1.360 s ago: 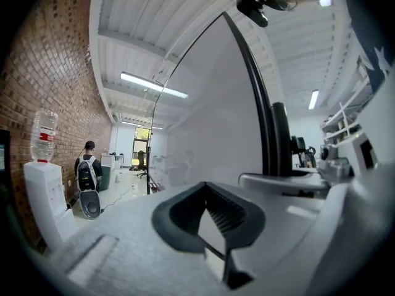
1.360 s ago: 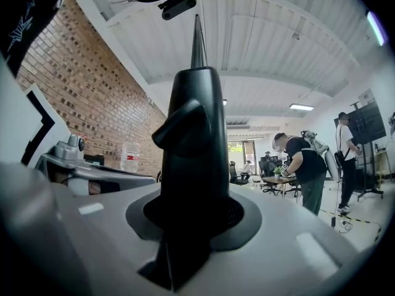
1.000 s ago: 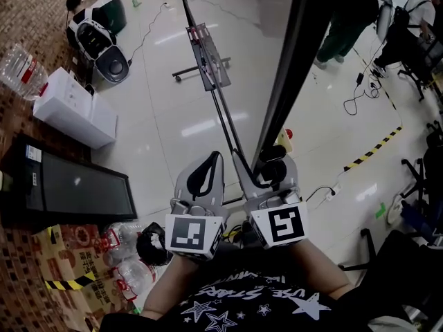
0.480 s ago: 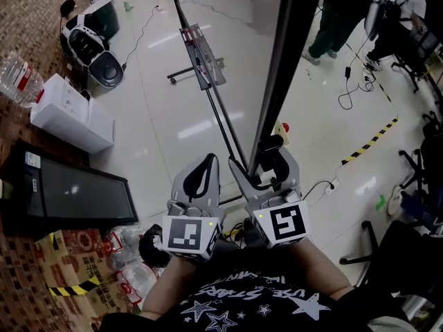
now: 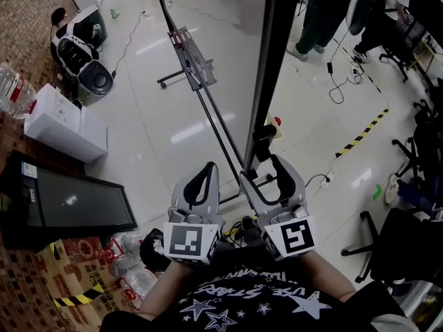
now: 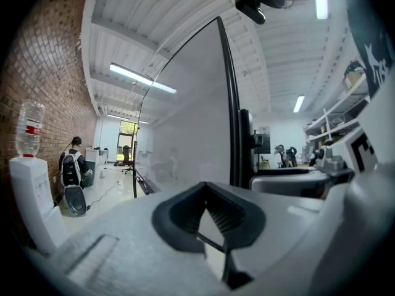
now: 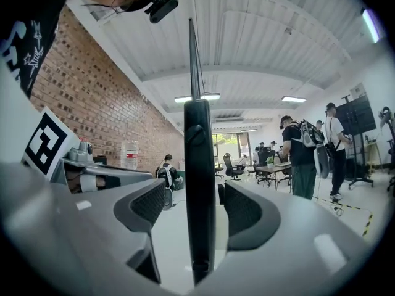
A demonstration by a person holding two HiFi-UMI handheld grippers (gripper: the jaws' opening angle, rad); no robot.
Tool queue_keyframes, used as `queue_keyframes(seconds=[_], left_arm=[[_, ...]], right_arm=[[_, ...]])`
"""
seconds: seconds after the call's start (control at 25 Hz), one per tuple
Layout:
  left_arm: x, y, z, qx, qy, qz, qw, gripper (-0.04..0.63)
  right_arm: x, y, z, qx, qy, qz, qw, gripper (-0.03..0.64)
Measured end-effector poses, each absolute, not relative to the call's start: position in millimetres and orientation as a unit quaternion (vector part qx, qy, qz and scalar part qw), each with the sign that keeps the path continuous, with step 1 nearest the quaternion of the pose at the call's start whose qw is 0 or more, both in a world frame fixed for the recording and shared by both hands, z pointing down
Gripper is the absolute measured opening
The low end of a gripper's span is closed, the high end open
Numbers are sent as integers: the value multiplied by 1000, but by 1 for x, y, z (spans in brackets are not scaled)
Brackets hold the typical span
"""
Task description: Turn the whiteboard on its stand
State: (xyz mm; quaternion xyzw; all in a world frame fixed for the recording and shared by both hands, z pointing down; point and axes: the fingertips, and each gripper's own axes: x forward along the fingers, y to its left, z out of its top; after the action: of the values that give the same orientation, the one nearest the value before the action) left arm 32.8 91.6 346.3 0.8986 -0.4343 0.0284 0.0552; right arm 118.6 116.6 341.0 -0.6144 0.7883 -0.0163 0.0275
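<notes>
At the far left, a water dispenser (image 5: 66, 126) with an upturned bottle (image 5: 10, 92) stands by the brick-patterned floor. Nearer, a black flat screen (image 5: 73, 203) lies face up. Near it sit a cardboard box (image 5: 66, 251) with hazard tape and some loose plastic bottles (image 5: 128, 244).

The left gripper (image 5: 208, 166) is just left of the whiteboard's near edge and clear of it. Its own view shows its pads meeting at the tips, with nothing caught between them.

The whiteboard (image 5: 228, 47) stands upright on its stand, running from the near middle away toward the far end of the room. Its glossy face is toward the left. A pen tray (image 5: 194, 57) hangs on its low rail, and one wheeled foot of the stand (image 5: 176, 78) sticks out to the left on the shiny floor.

The board's black side frame (image 5: 266, 81) faces the person. The right gripper (image 5: 261, 168) straddles this frame. Its jaws have just been opening and stand wide, with the black bar upright between the two pads. A sliver of light shows on each side of the bar, so neither pad presses on it.

On the right, a power cable (image 5: 339, 81) and striped floor tape (image 5: 363, 133) cross the floor. Standing people (image 5: 325, 12) and office chairs (image 5: 415, 158) fill the far right.
</notes>
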Motion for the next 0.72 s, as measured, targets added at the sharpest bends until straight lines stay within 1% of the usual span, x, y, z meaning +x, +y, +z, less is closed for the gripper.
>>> queue_keyframes(seconds=[0.12,0.2,0.32,0.36,0.4,0.52,0.72], left_arm=[[35,97,347,902,-427,31,54,6],[33,96,347,902,-428,28,52,6],[29,94,347,900,-432,26,52,6],[28,94,347,900,-431,26,52,6],[27,94,348,901,-429,27,50,6],[21,94,350,904,-424,31,38,6],[3,87,345,888,-457,21,46,6]], right_arm=[[126,130,337,-630,777,-5,20,232],[125,135,331,-632,775,7,25,160],[108,135,327,-610,791,21,23,108],[99,135,327,-599,801,22,22,74],[91,133,326,-587,809,22,22,57],[64,126,325,-547,837,15,18,25],[33,105,316,-509,860,22,17,9]])
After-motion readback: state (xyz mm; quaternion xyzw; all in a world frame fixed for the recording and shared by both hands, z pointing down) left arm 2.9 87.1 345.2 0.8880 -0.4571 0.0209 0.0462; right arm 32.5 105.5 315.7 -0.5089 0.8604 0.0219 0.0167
